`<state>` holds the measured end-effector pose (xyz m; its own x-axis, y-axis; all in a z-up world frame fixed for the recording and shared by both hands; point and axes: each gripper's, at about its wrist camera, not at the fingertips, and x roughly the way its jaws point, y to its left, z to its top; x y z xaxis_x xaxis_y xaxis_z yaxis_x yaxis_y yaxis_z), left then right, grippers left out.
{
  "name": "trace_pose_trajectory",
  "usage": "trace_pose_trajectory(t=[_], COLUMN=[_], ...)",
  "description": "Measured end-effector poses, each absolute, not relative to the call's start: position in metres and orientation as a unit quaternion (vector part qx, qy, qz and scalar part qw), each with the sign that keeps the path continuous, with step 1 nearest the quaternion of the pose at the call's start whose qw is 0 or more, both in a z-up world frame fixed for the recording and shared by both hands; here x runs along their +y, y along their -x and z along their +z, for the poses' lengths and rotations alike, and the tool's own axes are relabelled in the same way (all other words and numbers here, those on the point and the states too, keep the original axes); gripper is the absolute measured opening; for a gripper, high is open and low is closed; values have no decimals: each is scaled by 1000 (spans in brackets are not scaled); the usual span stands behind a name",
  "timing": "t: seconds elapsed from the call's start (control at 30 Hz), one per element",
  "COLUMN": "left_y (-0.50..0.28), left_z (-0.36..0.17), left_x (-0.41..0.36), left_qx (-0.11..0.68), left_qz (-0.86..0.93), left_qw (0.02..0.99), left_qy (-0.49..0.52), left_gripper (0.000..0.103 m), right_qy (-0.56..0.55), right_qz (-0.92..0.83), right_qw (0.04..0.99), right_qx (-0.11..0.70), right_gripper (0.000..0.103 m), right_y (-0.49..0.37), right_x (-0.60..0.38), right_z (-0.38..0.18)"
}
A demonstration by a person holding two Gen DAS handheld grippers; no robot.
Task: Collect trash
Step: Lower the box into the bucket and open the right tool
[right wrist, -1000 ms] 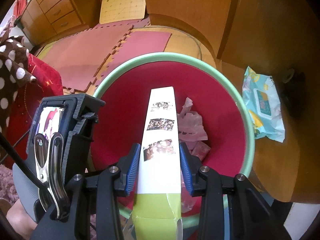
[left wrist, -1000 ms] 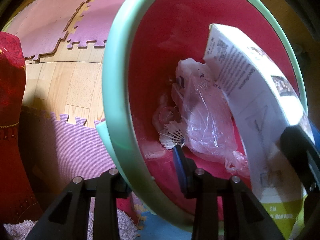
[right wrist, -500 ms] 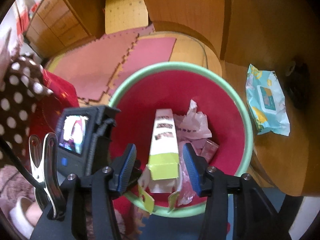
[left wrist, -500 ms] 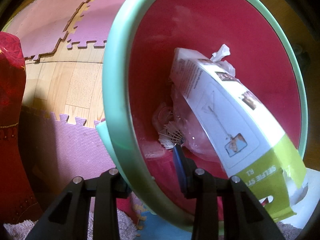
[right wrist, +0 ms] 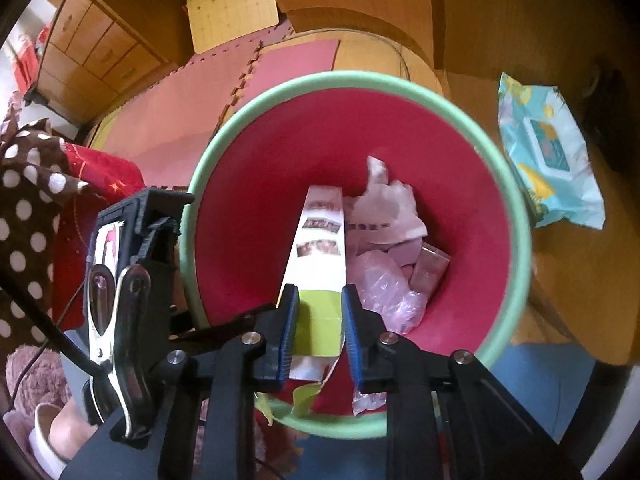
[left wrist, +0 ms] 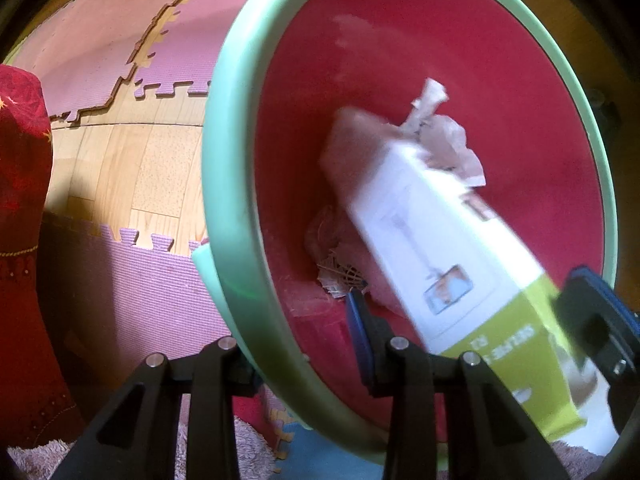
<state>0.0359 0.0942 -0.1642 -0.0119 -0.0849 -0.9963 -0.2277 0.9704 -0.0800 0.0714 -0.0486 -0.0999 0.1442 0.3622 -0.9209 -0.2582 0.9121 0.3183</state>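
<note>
The long white-and-green cardboard box (right wrist: 320,264) leans inside the red, green-rimmed plastic bin (right wrist: 516,216). The right gripper (right wrist: 318,332) jaws are closing around its near green end, seemingly touching; the left gripper (left wrist: 298,354) pinches the bin's near rim. Light, crushable: hold its 2 narrow sides.

Black plastic arms with silver screw heads carry each gripper (right wrist: 316,322), whose fingers (right wrist: 289,330) wear ribbed blue pads; a black cable trails alongside.
</note>
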Motion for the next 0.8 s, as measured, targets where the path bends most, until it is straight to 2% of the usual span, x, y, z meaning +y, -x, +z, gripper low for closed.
trace_pose_trajectory(t=[0.23, 0.8], left_y=[-36, -36], left_z=[-164, -161], left_x=[93, 91], left_qx=[710, 708], left_qz=[53, 52], left_qw=[694, 696], left_qy=[106, 107], left_gripper=[36, 36], right_qy=[-36, -34], right_qz=[207, 202], right_qw=[739, 742], right_qx=[640, 638], right_gripper=[20, 20], right_y=[-68, -68], right_x=[-44, -43], right_z=[-121, -122])
